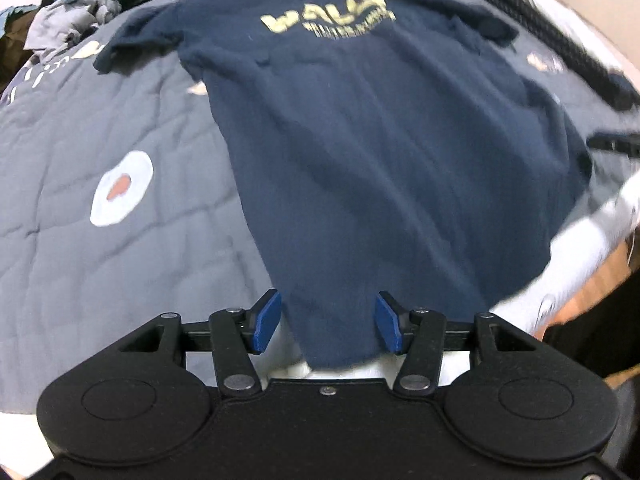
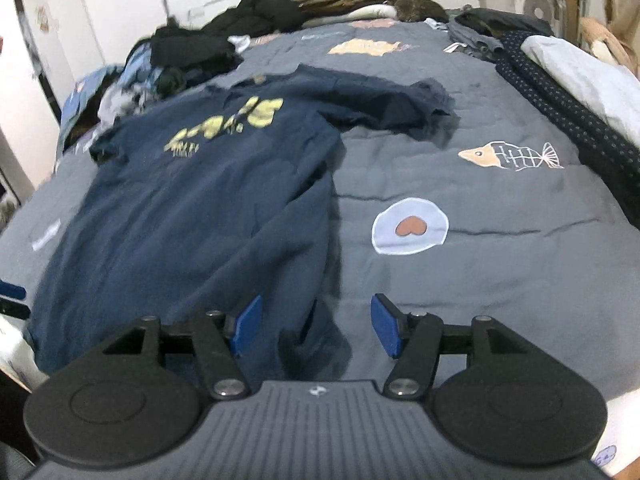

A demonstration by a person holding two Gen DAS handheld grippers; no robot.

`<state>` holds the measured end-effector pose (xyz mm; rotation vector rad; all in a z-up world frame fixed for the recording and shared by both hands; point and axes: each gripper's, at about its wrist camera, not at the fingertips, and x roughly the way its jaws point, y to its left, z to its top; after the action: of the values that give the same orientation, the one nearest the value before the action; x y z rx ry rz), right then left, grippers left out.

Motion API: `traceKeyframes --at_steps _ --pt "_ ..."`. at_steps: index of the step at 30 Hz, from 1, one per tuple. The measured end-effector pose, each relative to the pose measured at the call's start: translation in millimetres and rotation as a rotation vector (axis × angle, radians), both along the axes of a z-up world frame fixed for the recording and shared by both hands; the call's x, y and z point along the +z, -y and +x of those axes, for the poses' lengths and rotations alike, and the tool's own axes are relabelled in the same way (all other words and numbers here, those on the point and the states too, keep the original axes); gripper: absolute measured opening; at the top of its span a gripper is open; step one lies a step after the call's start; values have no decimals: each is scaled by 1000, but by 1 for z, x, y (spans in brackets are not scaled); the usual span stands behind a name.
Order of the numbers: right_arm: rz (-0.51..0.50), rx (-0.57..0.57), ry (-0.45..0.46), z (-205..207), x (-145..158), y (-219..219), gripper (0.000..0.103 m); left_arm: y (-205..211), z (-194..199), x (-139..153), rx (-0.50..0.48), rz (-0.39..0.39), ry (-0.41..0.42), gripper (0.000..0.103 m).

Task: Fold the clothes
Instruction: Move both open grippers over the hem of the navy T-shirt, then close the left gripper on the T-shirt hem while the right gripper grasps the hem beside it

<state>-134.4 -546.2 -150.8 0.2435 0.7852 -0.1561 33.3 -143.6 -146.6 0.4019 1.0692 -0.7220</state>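
A: How are the jaws seen?
B: The left hand-held gripper (image 1: 327, 322) and right hand-held gripper (image 2: 316, 326) are held apart, nothing gripped.
A: And beyond?
B: The navy T-shirt (image 1: 380, 152) is spread on the bed (image 2: 480, 280); clothes are piled (image 2: 192, 56) farther back.

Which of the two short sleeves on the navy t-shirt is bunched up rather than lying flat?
The sleeve nearest the fish-skeleton patch on the grey quilt: this crumpled sleeve is folded over; the other sleeve lies flatter.

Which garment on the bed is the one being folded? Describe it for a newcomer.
On the grey-blue quilt, find the garment spread flat in the middle: a navy T-shirt. Unlike the crumpled clothes pile behind it, it lies open, with yellow chest lettering.
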Motion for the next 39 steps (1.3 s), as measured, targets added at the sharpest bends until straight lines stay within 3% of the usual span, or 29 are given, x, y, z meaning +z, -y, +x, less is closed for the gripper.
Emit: traceKeyframes --at_steps 5,11,16,17,18,19,21,27,31,34,39 --pt "-33 28 -16 4 -5 -9 60 8 -18 4 -120 40 36 52" --pt "-35 49 -32 6 -12 -16 60 30 -59 -6 -362 179 162 52" --pt "-33 27 -18 2 -9 -16 60 39 -76 -21 -445 305 280 52" --pt "-34 24 -16 2 -9 -15 60 40 -75 -25 -438 334 296 43" --pt "-37 21 -17 2 -9 -15 60 39 -74 -28 -427 352 301 19" --pt "-43 19 -21 2 -9 -15 60 38 -71 -27 -408 346 292 11" --pt "-79 20 -36 3 -12 -18 60 34 -61 -18 -359 289 257 8" --pt "-88 28 -33 2 -12 -19 60 10 -23 23 -158 9 122 7" --pt "-80 17 11 -3 -4 -18 60 -8 4 38 4 -129 78 7" --pt "-69 78 40 -6 1 -24 60 -18 16 47 103 -189 81 7" --pt "-101 240 54 -11 3 -45 61 -28 34 55 208 -221 104 7"
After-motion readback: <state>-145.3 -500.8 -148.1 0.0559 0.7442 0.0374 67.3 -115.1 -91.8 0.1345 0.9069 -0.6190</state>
